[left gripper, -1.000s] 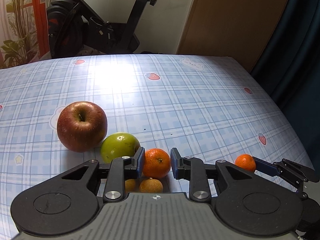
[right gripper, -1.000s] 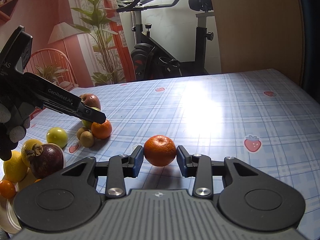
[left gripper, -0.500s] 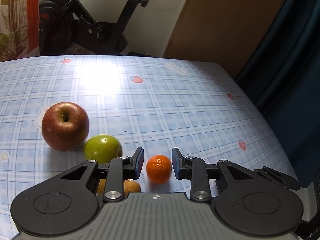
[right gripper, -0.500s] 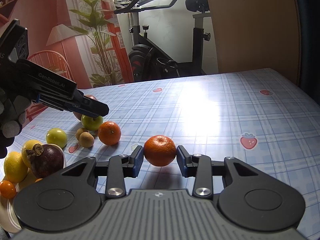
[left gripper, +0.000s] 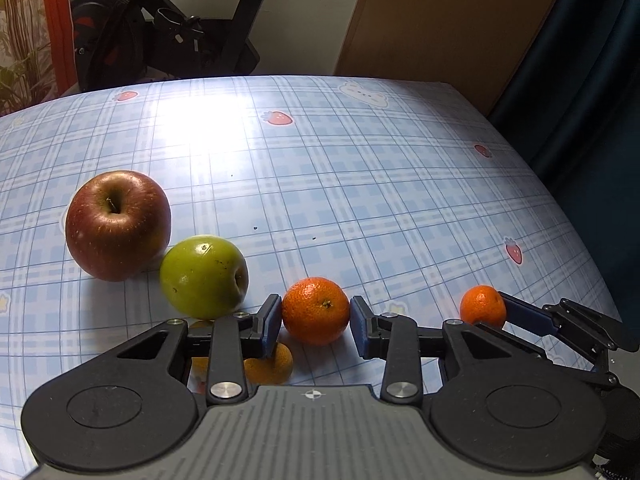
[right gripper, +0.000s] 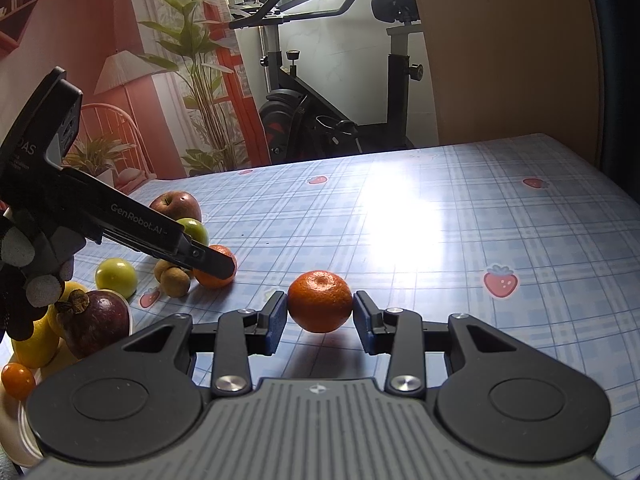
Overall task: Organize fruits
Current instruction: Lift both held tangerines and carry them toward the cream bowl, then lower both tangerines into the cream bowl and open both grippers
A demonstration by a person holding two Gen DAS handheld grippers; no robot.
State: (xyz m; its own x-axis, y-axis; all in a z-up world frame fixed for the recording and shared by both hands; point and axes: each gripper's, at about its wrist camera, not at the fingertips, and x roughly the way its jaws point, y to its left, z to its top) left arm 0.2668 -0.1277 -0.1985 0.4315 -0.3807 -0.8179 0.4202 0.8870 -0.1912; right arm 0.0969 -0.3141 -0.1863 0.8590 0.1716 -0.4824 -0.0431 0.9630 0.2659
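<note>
Showing at lower left, only the right wrist view is catching a white plate (right gripper: pixel 16 432) carrying a dark mangosteen (right gripper: pixel 98 328), two lemons (right gripper: pixel 34 344) and one small orange fruit (right gripper: pixel 17 380). Left claw (left gripper: pixel 316 320) is opening around one mandarin (left gripper: pixel 315 310) sitting on the counter (left gripper: pixel 360 168). Right claw (right gripper: pixel 320 318) is clenching a second mandarin (right gripper: pixel 320 301). Red apple (left gripper: pixel 118 225) and green apple (left gripper: pixel 204 276) are touching, centre left.
</note>
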